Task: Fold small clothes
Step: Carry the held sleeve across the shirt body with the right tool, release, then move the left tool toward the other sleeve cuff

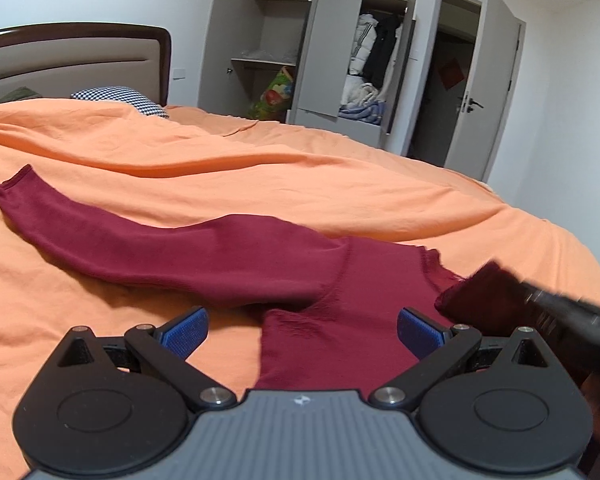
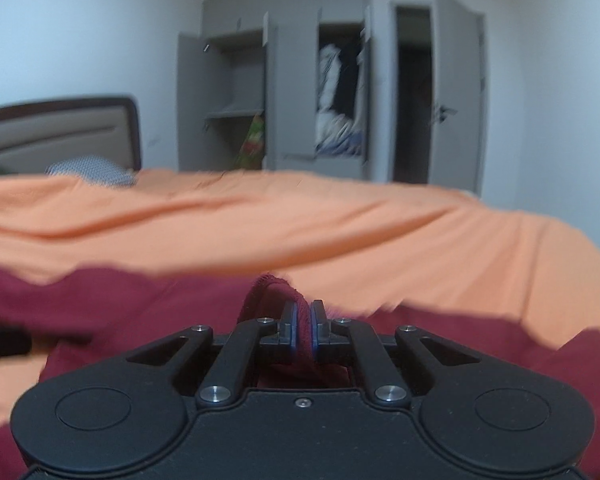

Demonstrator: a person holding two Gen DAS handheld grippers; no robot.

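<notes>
Left wrist view: a dark red long-sleeved top [image 1: 352, 280] lies on the orange bedspread [image 1: 260, 184], filling the lower centre of the frame, with one sleeve [image 1: 100, 232] stretched flat toward the left edge, its cuff at the far left. The left gripper [image 1: 302, 330] hangs over the top's body with its jaws spread wide, one blue pad [image 1: 184, 330] over bare bedspread and the other over the red cloth; nothing lies between them. At the lower right of the frame a bunched fold of the same red cloth is lifted off the bed, with the blurred right gripper [image 1: 572, 312] coming in from the right edge.

Right wrist view, blurred: the right gripper [image 2: 303, 322] has its jaws pressed nearly together on a raised ridge of the top [image 2: 272, 286], which pokes up just past the fingertips. More red cloth spreads across the lower frame.

Beyond the bed, upper left, stand a padded headboard [image 1: 72, 64] and a checked pillow [image 1: 120, 98]; at upper centre is a grey wardrobe [image 1: 320, 48] with open doors and clothes inside.
</notes>
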